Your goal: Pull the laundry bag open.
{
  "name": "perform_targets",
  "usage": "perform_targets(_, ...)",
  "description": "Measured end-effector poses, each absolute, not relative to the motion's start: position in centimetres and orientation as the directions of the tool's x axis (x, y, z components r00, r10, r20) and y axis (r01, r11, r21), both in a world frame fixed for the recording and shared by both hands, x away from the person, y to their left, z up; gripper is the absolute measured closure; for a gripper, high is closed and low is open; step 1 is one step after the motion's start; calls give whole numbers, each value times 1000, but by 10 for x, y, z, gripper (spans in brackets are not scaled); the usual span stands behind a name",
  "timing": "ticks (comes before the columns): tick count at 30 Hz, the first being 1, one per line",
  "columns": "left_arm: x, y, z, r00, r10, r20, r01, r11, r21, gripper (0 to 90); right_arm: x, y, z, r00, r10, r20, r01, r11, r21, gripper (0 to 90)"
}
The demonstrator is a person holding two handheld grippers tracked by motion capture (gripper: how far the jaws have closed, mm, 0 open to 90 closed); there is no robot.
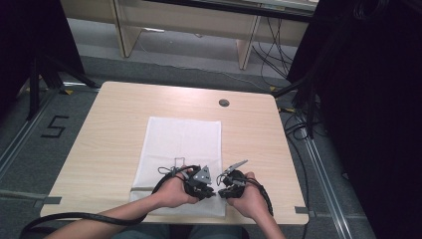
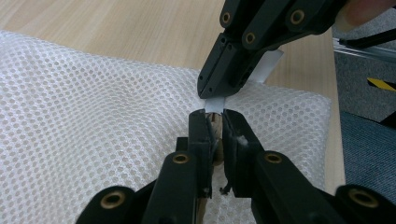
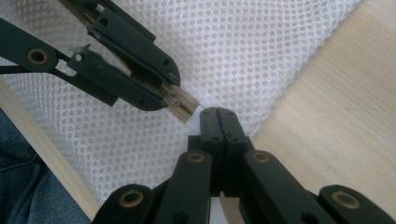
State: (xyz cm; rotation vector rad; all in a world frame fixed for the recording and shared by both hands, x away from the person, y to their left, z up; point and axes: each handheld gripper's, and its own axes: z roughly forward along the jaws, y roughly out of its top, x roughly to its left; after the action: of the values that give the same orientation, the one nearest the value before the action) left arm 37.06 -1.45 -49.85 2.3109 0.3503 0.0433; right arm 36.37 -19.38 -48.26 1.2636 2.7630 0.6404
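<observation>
White mesh bag [image 1: 181, 149] lay flat on the wooden table [image 1: 109, 124], its near edge close to the table's front edge; bare wood spread left, right and beyond. Both grippers met over its near right corner. Left gripper [image 2: 214, 122] was clamped on a small tan piece at the bag's edge. Right gripper [image 3: 218, 116] was pinched on a white tab [image 2: 266, 67] there. Fabric: honeycomb holes, slightly puffed.
</observation>
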Motion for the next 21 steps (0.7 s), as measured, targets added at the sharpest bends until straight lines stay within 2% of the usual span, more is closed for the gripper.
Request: perform_targets(21,371,-15,-497,961,265,-80,240,-654,718,821,365,-194,-483,-691,713,120,692,604,396,900)
